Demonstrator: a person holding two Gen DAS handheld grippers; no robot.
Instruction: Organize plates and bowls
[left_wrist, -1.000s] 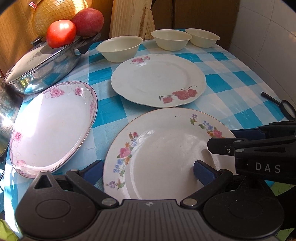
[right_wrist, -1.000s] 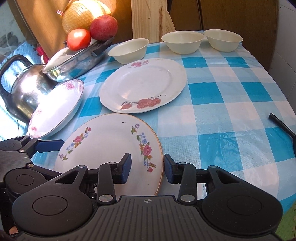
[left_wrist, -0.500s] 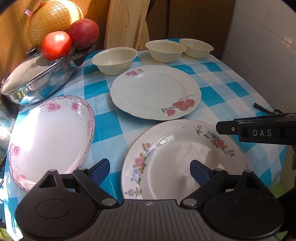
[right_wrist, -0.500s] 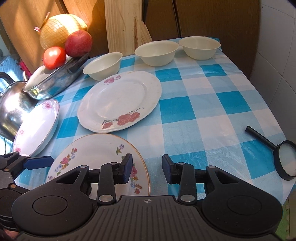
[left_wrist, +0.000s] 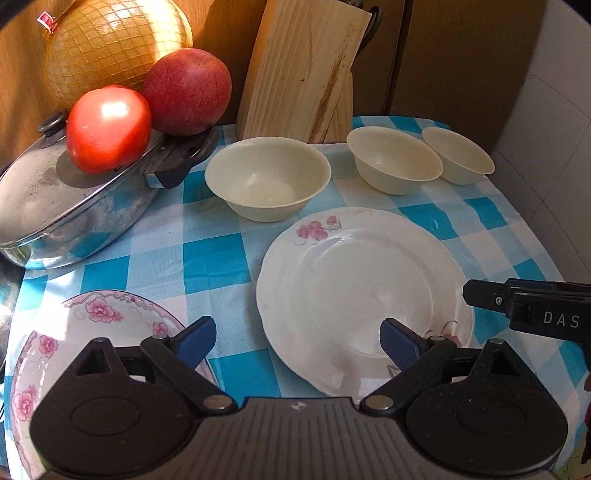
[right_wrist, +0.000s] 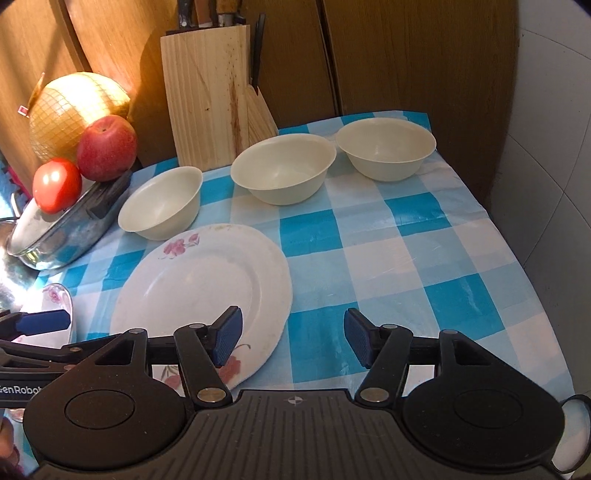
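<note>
Left wrist view: my left gripper hangs wide open over the blue-checked tablecloth, nothing between its blue pads. The pink-rimmed oval plate lies under its left finger, and the round plate with red flowers lies under its right finger. Far beyond stand three cream bowls in a row: the left bowl, the middle bowl and the right bowl. At far left a tomato and an apple sit on the lidded steel pan, with a netted pomelo behind them and a wooden knife block behind the left bowl.

In the right wrist view, my right gripper has just been opening and holds nothing. Its left pad is over the near right rim of the round plate and its right pad is over bare cloth.
</note>
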